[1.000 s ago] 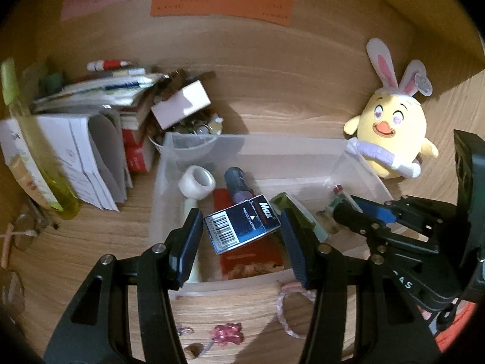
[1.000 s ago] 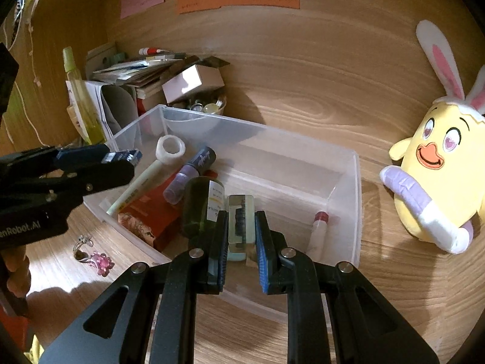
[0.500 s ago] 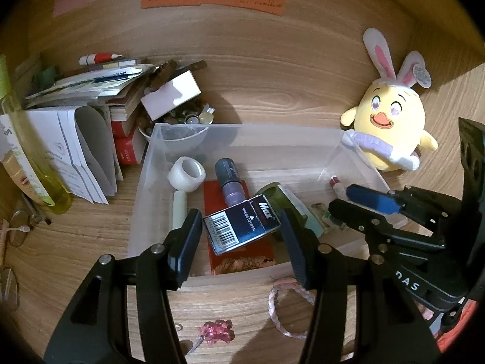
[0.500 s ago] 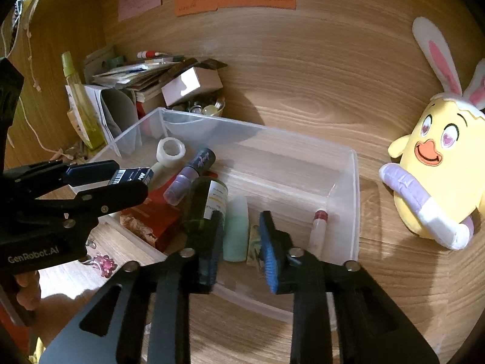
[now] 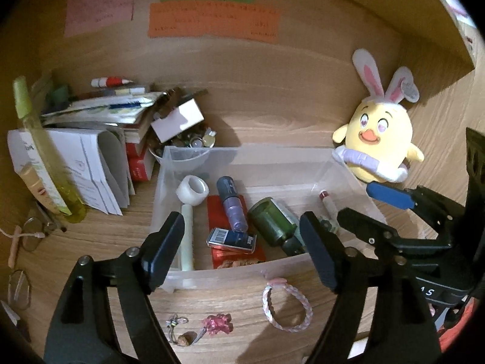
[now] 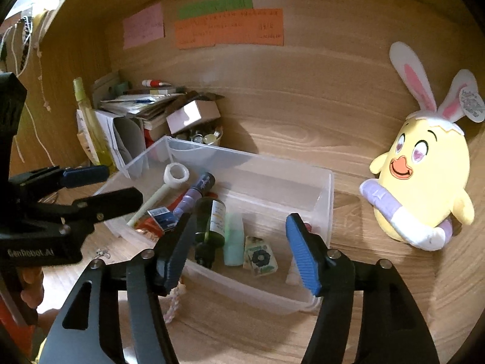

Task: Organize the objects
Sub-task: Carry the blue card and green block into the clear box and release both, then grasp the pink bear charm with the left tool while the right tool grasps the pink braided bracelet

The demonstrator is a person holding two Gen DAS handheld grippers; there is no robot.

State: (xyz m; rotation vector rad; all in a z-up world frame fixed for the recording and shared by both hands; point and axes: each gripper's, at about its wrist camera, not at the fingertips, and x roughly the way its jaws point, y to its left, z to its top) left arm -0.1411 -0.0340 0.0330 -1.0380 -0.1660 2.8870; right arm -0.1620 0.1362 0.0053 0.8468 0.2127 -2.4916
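Observation:
A clear plastic bin (image 5: 230, 273) (image 6: 329, 188) sits on the wooden desk. In it lie a dark blue Max staple box (image 5: 232, 240) (image 6: 162, 214), a white tape roll (image 5: 193, 189), a purple tube (image 5: 232, 209), a red packet (image 5: 219, 215), a dark green bottle (image 5: 272, 221) (image 6: 212, 218), a pale green tube (image 6: 234, 239) and a small floral packet (image 6: 260, 257). My left gripper (image 5: 242, 251) is open and empty above the bin's near edge. My right gripper (image 6: 239, 248) is open and empty over the bin's right part.
A yellow bunny-eared plush (image 5: 379, 145) (image 6: 421, 182) stands right of the bin. Papers, books and a small box (image 5: 100, 139) are piled at the left, with a bowl of trinkets (image 5: 188, 148). A braided bracelet (image 5: 286, 306), a pink charm (image 5: 216, 324) and glasses (image 5: 33, 233) lie on the desk.
My left gripper opened wide and let go of the Max box, which now lies in the bin. My right gripper let go of the pale green tube and floral packet and opened wide.

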